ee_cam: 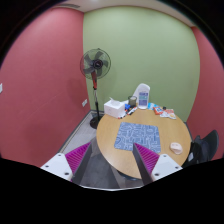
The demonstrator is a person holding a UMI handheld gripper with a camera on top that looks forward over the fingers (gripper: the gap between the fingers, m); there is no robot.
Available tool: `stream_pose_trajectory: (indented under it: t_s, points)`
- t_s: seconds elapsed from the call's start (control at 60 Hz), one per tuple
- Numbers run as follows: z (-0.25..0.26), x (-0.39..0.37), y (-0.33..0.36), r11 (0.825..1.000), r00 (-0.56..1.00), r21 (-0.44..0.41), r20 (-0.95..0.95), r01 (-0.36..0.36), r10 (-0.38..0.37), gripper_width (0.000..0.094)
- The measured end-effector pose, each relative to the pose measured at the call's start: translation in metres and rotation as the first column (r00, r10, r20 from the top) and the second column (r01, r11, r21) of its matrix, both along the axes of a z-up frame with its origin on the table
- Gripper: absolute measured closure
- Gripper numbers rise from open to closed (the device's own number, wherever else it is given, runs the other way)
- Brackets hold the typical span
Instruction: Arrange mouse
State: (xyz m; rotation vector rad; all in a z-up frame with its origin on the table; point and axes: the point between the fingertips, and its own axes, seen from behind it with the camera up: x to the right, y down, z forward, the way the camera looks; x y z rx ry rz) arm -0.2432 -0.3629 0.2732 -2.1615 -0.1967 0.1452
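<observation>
A round wooden table stands ahead of me. A blue patterned mat lies in its middle. A small white object that looks like the mouse sits near the table's right edge, to the right of the mat. My gripper is open and empty, with its magenta pads spread wide. It hovers before the table's near left edge, well short of the mat and the mouse.
A white box, a white and blue container and small items stand at the table's far side. A black standing fan is left of the table. A dark chair is at the right.
</observation>
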Motion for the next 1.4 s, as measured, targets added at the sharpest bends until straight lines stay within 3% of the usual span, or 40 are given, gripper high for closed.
stream_pose_trajectory:
  t_s: [0.183, 0.45, 0.783, 0.95, 1.233, 1.4]
  points:
    - [-0.029, 0.033, -0.008, 0.998, 0.999, -0.06, -0.021, 0.032, -0.033, 0.0108]
    - [-0.122, 0.167, -0.01, 0.985, 0.995, -0.144, 0.016, 0.095, -0.094, 0.0106]
    - [-0.218, 0.361, 0.069, 0.97, 0.976, -0.128, 0.091, 0.208, -0.197, 0.0101]
    - [-0.257, 0.407, 0.121, 0.976, 0.976, -0.115, 0.137, 0.187, -0.171, 0.0102]
    - [-0.274, 0.42, 0.183, 0.988, 0.988, -0.098, 0.11, 0.116, -0.105, 0.0104]
    - [-0.278, 0.427, 0.217, 0.987, 0.988, -0.09, 0.088, 0.133, -0.125, 0.011]
